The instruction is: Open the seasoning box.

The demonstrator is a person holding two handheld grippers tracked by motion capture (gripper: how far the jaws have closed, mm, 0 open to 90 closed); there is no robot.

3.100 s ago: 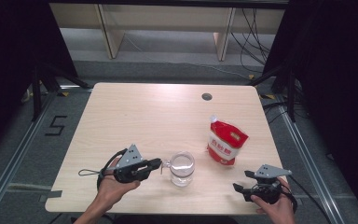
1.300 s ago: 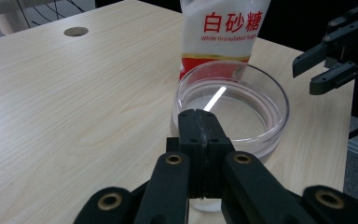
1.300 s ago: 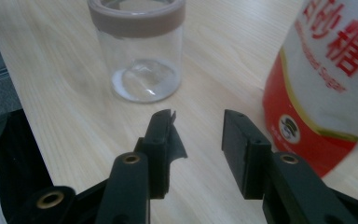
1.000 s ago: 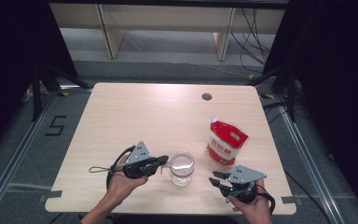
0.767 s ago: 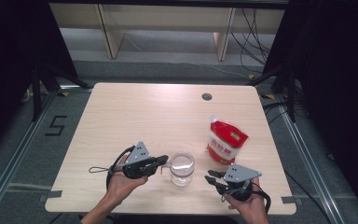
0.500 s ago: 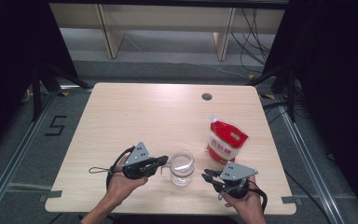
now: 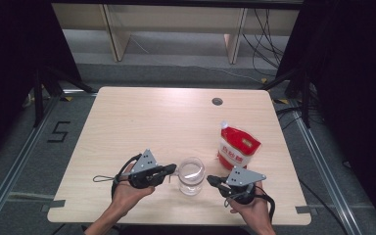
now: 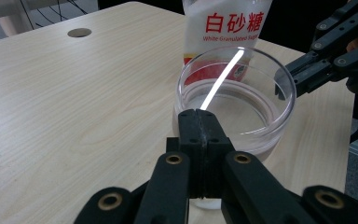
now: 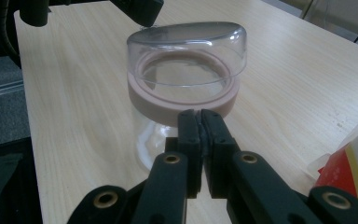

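Near the front edge of the surface (image 7: 142, 122) we see the jar (image 7: 191, 175) standing upright between our two grippers. Our left gripper (image 7: 172, 169) has its fingers closed together, tips at the jar's left side. Our right gripper (image 7: 210, 180) has just been closing; its fingers are now shut with nothing between them, just right of the jar. Farther right stands the sugar bag (image 7: 237, 151).
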